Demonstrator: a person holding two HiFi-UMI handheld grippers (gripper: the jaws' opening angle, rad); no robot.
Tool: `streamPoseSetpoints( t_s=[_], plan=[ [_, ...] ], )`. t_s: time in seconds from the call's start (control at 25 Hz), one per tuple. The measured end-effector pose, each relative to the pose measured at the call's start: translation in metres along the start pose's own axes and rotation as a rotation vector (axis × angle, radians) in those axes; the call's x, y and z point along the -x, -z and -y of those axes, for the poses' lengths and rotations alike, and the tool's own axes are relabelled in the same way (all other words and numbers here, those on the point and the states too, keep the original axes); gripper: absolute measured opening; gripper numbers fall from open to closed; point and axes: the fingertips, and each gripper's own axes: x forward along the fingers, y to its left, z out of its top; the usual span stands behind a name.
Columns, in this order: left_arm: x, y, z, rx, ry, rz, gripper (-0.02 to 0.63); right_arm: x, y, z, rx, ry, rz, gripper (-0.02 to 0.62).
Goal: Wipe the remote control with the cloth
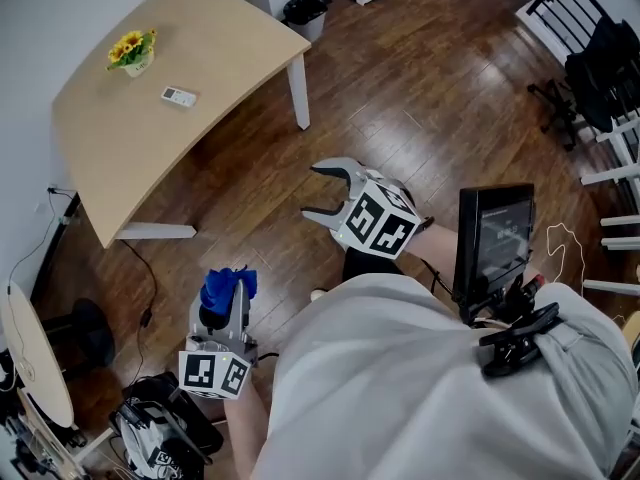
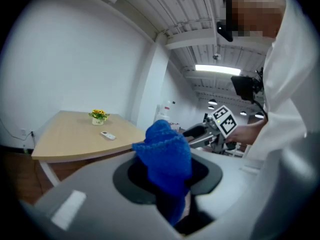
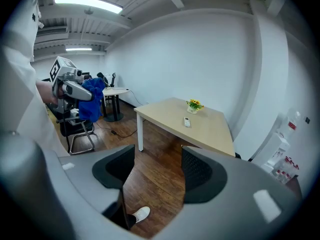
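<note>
Nearby: flower pot (image 1: 131,56) beside remote control (image 1: 180,96) on table (image 1: 220,68).

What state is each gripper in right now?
Left gripper: closed, holding the blue cloth.
Right gripper: open, nothing between its jaws.

One table (image 1: 215,63), flower pot (image 1: 132,52) on its far edge, black bin (image 1: 304,10) just past its far corner.
</note>
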Motion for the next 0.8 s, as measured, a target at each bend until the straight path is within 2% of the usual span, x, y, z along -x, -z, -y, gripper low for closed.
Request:
streamPoseSetpoints(
  t_s=[0.4,0.8],
  plan=[
    [0.057,0.014,0.012,-0.028,0.016,0.052,0.144,0.031,-0.018,-0.072,0.048,0.013,0.025,0.296],
    [0.063,0.017,0.02,-0.034,0.02,0.067,0.144,0.043,-0.027,-0.074,0.08,0.035,0.053,0.295]
  ],
)
